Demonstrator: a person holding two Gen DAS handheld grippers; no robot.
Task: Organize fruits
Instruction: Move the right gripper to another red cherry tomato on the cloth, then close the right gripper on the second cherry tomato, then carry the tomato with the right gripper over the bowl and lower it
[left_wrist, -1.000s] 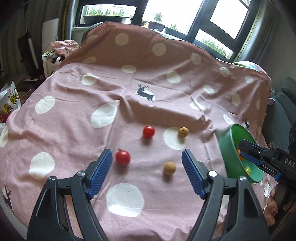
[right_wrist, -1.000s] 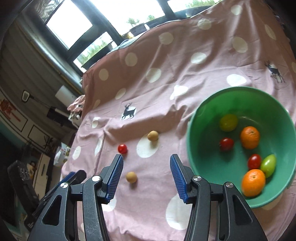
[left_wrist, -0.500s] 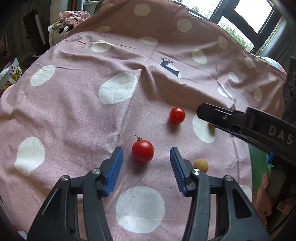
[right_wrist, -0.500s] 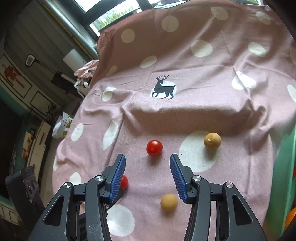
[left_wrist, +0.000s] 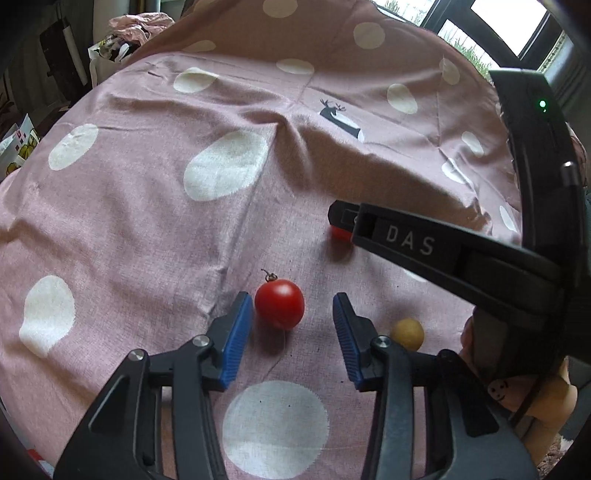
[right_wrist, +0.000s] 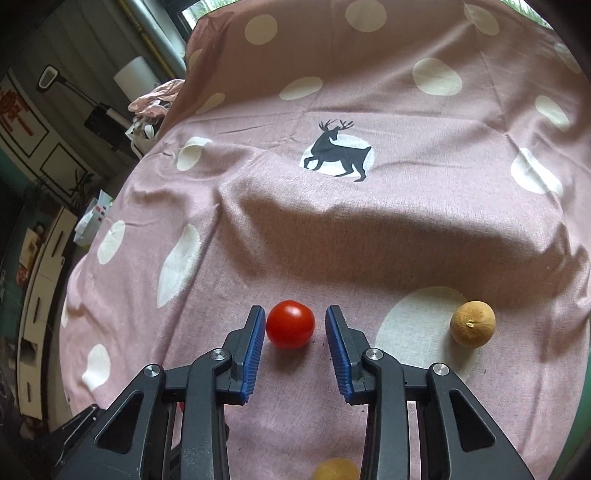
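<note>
**Two tomatoes, two closing grips**

Left wrist view: the left gripper points down at a stemmed red tomato lying on the pink spotted cloth. The jaws are closing with the tomato between them; the left pad is just beside its skin, the right pad stands apart, so nothing is clenched yet. The fruit looks light, smooth and thin-skinned, so I judge it slippery and easy to bruise; it is best taken across its widest middle, clear of the stem. A small tan fruit lies near. The other tool's arm crosses the right side, and the letters "DAS" read on it.

Right wrist view: the right gripper brackets a second red tomato, jaws closing, a slim gap on each side. A tan round fruit rests well to the right. A deer print marks the cloth; no writing is legible here.
</note>
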